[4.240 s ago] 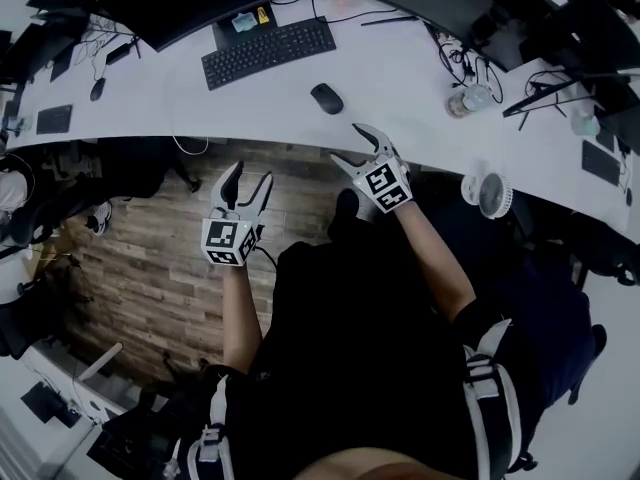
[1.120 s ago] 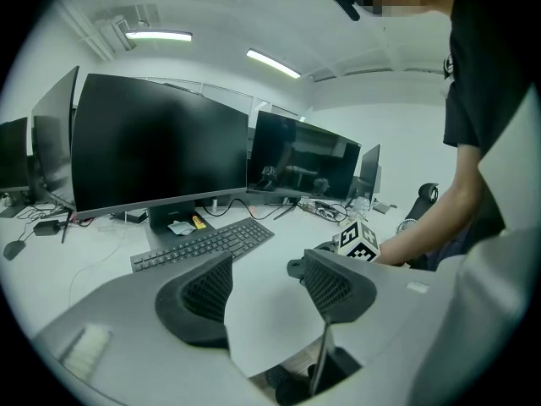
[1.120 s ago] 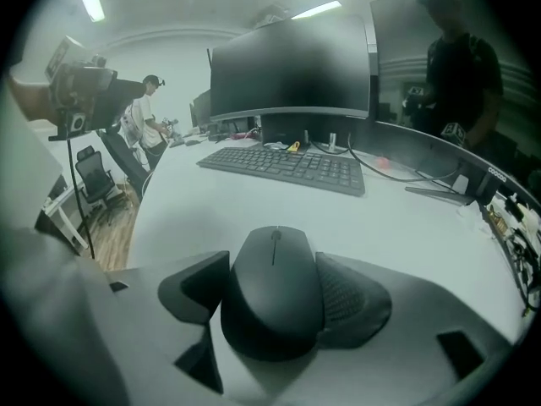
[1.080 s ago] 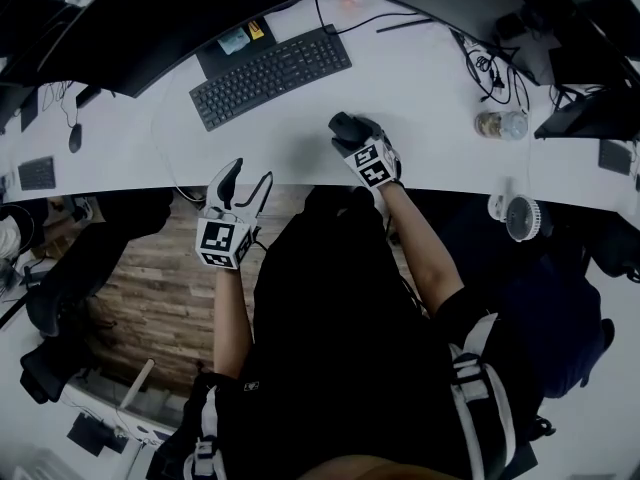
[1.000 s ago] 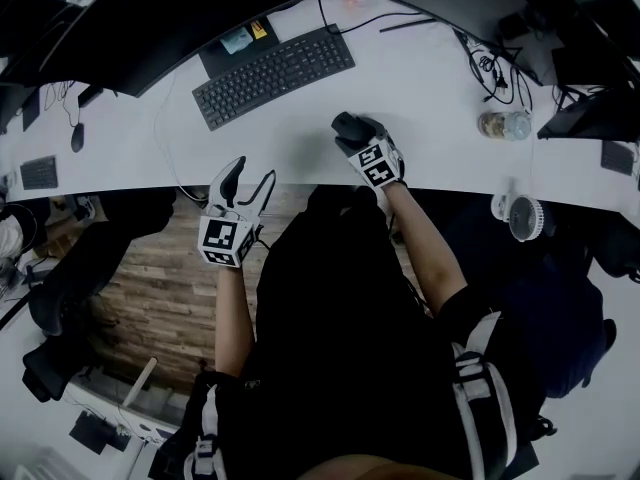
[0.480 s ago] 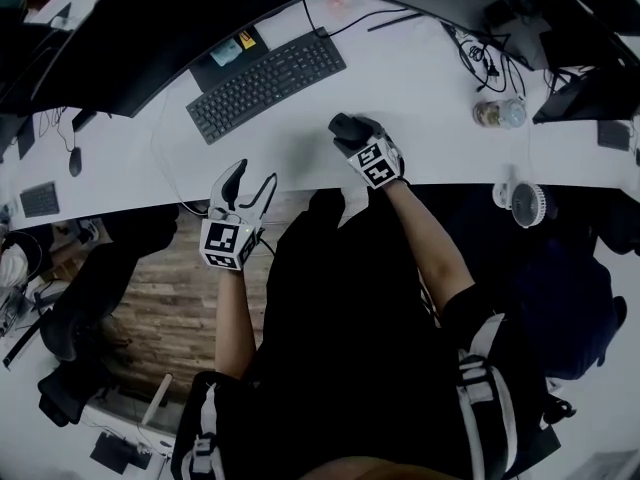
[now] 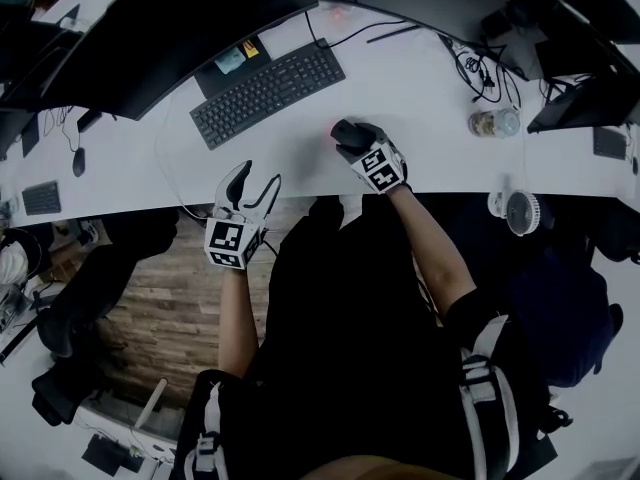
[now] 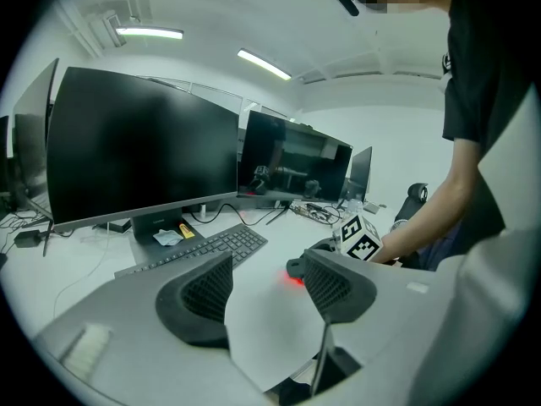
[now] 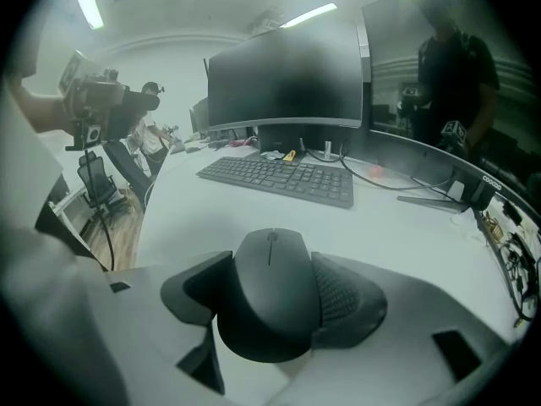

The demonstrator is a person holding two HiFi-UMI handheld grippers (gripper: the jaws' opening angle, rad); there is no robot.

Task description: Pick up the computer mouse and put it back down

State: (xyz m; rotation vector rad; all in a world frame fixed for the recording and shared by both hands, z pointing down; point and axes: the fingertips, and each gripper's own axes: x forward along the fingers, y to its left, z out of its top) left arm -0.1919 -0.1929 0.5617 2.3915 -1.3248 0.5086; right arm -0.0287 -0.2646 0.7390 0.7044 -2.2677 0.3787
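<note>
Head view: a person in dark clothing leans over a curved white surface (image 7: 420,78). The right gripper (image 7: 355,138), which carries a cube with square markers, is clamped on a black computer mouse (image 7: 344,128). The mouse sits between its jaws, close to the near edge of the surface. A faint red glow marks the surface just ahead of the mouse. A black keyboard (image 7: 267,93) lies beyond this gripper and to its left. The left gripper (image 7: 255,178) is well off to the left of the right one, with its tips at the near edge of the surface. Its jaws are apart and hold nothing.

Left gripper view: the two dark ribbed jaws stand spread, with only bare white surface between them. Ahead, just past the right-hand jaw, the mouse sits in the other gripper, with a red glow on the surface beneath it. A wide black monitor (image 8: 139,142) stands ahead to the left, with the keyboard in front of it.

Right gripper view: both pads press on the sides of the mouse, and its scroll wheel points away from the gripper. Whether the mouse touches the surface cannot be told. The keyboard lies straight ahead.
</note>
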